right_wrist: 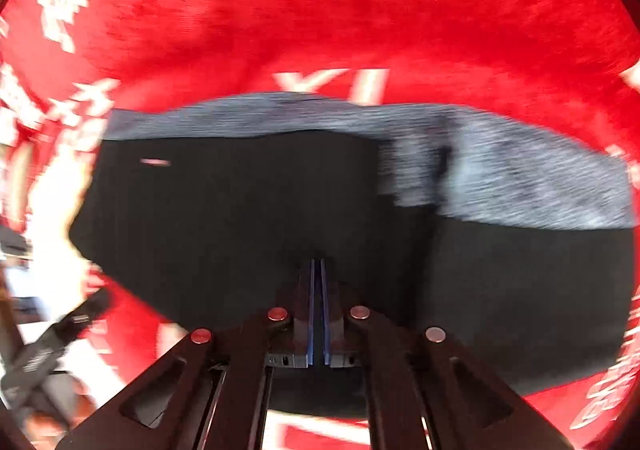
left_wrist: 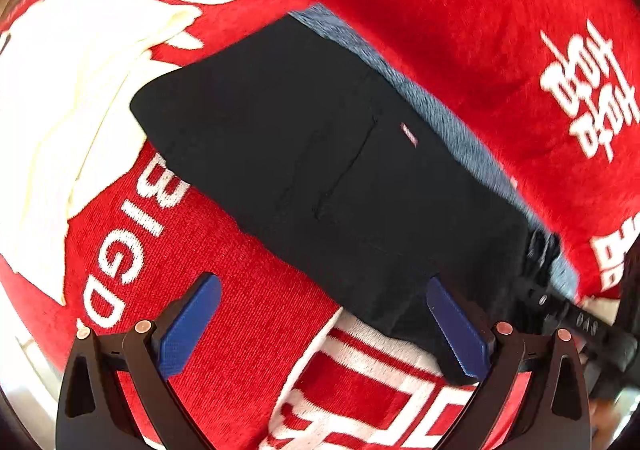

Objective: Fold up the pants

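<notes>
The black pants [left_wrist: 320,153] lie folded on a red printed cloth [left_wrist: 460,9], with a grey-blue inner side [left_wrist: 452,121] showing along their far edge. My left gripper [left_wrist: 324,290] is open, its blue pads [left_wrist: 192,326] spread wide, the right pad at the near edge of the pants. In the right wrist view the pants [right_wrist: 240,217] fill the middle, with the grey-blue band [right_wrist: 520,177] above. My right gripper [right_wrist: 318,266] has its blue pads pressed together over the black fabric; whether cloth is pinched between them is hidden. The right gripper also shows in the left wrist view [left_wrist: 560,302].
A cream-white garment [left_wrist: 68,121] lies on the red cloth to the left of the pants. White lettering [left_wrist: 588,89] covers the cloth. The right wrist view is motion-blurred. The other gripper's dark body [right_wrist: 52,346] shows at the lower left there.
</notes>
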Tool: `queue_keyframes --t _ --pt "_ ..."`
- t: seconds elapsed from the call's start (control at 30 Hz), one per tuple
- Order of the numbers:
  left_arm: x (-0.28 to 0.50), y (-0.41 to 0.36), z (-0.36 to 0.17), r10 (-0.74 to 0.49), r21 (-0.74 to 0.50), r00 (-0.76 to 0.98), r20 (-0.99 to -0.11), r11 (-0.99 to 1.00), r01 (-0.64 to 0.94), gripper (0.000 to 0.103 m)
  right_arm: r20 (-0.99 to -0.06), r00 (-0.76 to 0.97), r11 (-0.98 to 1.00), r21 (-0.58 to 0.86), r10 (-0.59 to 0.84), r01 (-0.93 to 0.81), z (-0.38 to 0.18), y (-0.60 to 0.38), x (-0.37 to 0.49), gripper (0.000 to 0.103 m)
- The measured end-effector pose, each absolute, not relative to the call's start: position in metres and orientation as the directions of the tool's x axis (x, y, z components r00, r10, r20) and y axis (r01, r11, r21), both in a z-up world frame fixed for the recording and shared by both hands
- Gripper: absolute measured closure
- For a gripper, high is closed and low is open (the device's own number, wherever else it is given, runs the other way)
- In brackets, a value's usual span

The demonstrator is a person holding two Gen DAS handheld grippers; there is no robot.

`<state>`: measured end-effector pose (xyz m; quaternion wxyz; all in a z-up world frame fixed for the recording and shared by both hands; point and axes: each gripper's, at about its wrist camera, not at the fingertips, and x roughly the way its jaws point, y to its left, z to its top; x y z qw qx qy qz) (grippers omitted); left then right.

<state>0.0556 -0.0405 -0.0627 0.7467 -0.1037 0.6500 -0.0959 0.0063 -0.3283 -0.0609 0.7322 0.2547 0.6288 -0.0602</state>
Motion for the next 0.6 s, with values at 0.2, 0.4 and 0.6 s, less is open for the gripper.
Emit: queue_keyframes --t 0.2,0.4,0.6 --pt "0.062 -0.022 -0.063 -0.264 -0.269 0.152 -0.952 0.963 -0.012 0.000 -0.934 0.201 0.900 0.344 0.297 0.269 -0.053 -0.283 0.032 0.067" --pt "0.074 -0.015 -0.070 -0.268 -0.278 0.165 -0.949 0.960 -0.038 0.000 -0.929 0.228 0.935 0.326 0.290 0.140 -0.057 -0.261 0.109 0.066" --pt "0.092 -0.013 -0.085 -0.289 -0.307 0.176 -0.941 0.948 -0.088 0.000 -0.930 0.239 0.960 0.271 0.280 -0.072 -0.067 -0.221 0.173 0.062"
